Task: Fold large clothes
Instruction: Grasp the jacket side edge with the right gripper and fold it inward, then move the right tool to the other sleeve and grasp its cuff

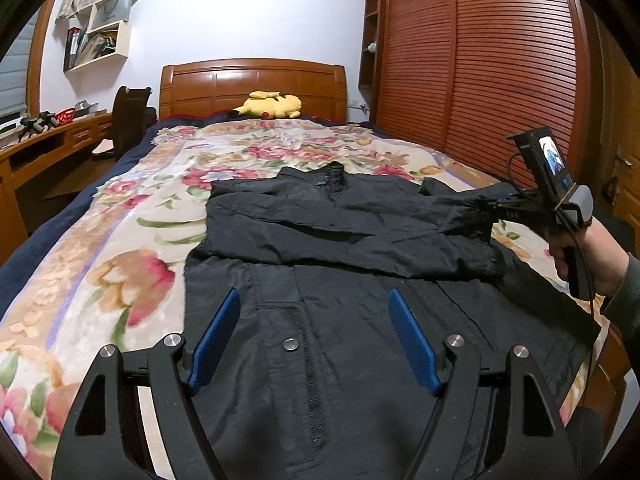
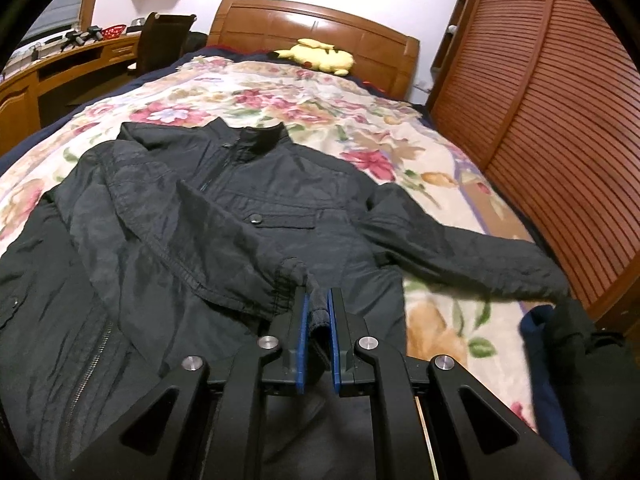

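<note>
Black nylon zip jacket (image 2: 224, 216), collar away, on floral bed (image 1: 120, 216): right tool (image 2: 317, 320) clenched on sleeve cuff (image 2: 318, 312); left tool (image 1: 316, 336) released above hem.

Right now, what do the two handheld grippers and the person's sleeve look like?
Left gripper: black angular linkage arms, silver pivot bolts, ribbed blue finger pads. Right gripper: same build; seen from the left wrist view it carries a small lit screen, a black cable and a pistol-style handle. Sleeve: grey-green knit cuff.

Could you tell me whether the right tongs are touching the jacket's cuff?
Touching. The right wrist view shows the right tongs shut on the cuff of the jacket, with both blue pads pressed against it.
</note>
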The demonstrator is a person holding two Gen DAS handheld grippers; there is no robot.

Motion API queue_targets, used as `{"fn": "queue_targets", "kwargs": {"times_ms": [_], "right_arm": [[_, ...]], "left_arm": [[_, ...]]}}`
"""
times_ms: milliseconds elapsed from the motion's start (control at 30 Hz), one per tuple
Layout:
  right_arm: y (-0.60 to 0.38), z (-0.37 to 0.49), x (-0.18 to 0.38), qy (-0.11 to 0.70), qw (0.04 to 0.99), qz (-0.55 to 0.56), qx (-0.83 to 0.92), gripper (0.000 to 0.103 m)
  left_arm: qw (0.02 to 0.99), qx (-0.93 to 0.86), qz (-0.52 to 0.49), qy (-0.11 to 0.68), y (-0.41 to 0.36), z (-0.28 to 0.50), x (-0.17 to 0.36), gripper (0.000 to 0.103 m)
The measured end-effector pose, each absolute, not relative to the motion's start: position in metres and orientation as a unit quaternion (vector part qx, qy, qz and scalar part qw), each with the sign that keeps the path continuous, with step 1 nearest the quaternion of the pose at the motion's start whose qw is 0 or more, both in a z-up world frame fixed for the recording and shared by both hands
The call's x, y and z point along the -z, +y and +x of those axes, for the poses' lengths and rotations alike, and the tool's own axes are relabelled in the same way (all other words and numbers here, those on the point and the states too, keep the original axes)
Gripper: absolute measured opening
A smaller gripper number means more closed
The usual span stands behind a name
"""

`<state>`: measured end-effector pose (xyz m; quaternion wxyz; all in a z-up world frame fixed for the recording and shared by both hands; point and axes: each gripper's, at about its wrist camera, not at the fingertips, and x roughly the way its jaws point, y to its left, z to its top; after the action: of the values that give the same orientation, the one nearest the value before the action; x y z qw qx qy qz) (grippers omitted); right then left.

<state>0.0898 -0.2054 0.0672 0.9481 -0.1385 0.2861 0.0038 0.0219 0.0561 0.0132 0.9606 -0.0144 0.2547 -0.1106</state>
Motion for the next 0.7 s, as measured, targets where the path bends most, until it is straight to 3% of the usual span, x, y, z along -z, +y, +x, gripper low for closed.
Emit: {"fn": "queue_targets", "kwargs": {"times_ms": [67, 200, 233, 700], "right_arm": [[-0.204, 0.087, -0.066, 0.289, 0.948, -0.132, -0.007, 0.016], [-0.203, 0.080, -0.062, 0.282, 0.950, -0.130, -0.009, 0.052], [-0.202, 0.078, -0.061, 0.280, 0.952, -0.126, -0.015, 0.055], [-0.212, 0.087, -0.013, 0.343, 0.924, -0.139, -0.092, 0.055]], "left_arm": [[0.960, 0.114, -0.010, 0.256, 0.051, 0.023, -0.012, 0.077], [0.960, 0.119, -0.007, 0.255, 0.042, 0.025, -0.012, 0.077], [0.960, 0.121, -0.008, 0.254, 0.040, 0.026, -0.012, 0.077], [0.958, 0.127, 0.003, 0.259, 0.016, 0.036, -0.008, 0.077]]}}
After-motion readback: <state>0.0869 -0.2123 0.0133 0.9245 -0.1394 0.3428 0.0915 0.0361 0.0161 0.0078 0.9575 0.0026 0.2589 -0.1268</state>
